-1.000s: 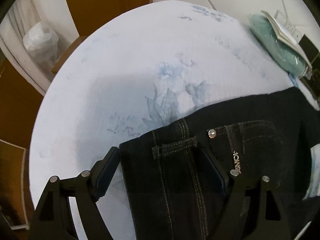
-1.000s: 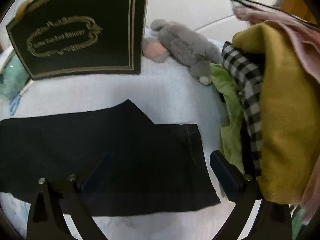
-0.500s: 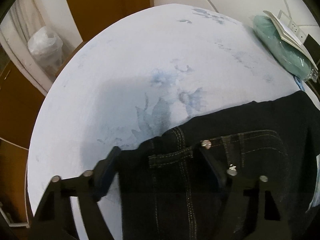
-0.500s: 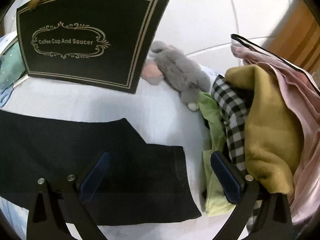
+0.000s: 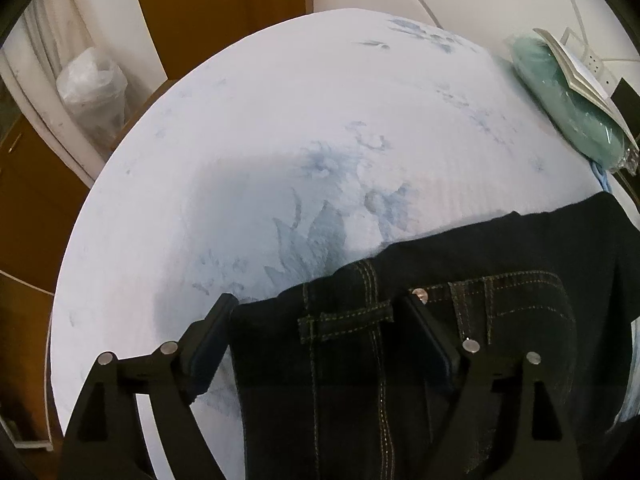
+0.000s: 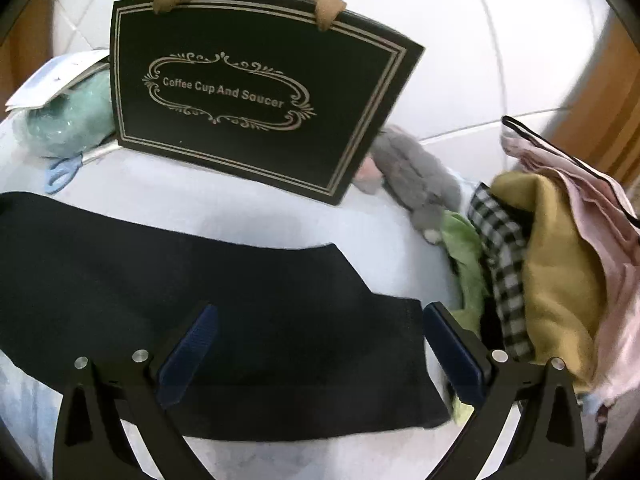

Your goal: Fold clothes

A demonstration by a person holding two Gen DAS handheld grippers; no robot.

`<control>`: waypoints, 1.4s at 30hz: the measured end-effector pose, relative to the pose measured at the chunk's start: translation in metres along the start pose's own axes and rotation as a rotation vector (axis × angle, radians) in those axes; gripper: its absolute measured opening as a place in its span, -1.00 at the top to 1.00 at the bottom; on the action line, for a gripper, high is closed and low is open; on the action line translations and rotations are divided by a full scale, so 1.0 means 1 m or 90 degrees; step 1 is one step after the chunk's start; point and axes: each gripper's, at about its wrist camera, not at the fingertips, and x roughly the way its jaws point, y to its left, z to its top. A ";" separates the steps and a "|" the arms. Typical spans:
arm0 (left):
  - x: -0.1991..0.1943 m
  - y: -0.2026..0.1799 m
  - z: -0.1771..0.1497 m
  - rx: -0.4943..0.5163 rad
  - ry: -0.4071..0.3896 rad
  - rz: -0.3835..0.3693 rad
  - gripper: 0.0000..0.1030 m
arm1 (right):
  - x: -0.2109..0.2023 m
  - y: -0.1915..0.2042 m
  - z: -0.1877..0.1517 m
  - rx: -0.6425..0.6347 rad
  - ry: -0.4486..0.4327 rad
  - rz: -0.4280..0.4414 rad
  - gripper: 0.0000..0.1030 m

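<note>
Left gripper [image 5: 320, 320] is opening over the dark jeans [image 5: 420, 360] lying on the white worktop [image 5: 280, 140], waistband between its jaws; right gripper [image 6: 316, 328] is hovering released above a leg end beside a black gift bag [image 6: 256, 92], contents hidden.

My left gripper [image 5: 320, 344] is matte black, with two flat, angular arms that widen toward the camera into triangular braces with cut-out openings. Each arm carries two round silver screw heads near its upper edge. The fingers [image 5: 208, 352] end in long rectangular pads faced in dark navy blue. My right gripper [image 6: 316, 356] has the same build: black struts, paired silver screws on each side, and brighter blue ribbed pads [image 6: 188, 360] on the inner faces of the fingers. No cables, sleeves or printed markings show on either tool.
</note>
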 end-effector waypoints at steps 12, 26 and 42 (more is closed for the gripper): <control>-0.015 -0.021 0.005 0.033 -0.010 0.016 0.25 | 0.072 -0.023 0.014 0.095 0.153 0.052 0.74; -0.189 -0.032 -0.054 0.163 -0.305 0.003 0.44 | -0.234 -0.096 -0.169 0.205 -0.164 0.028 0.84; -0.152 0.022 -0.188 0.199 -0.053 -0.010 -0.11 | -0.242 -0.113 -0.417 0.345 0.129 0.037 0.27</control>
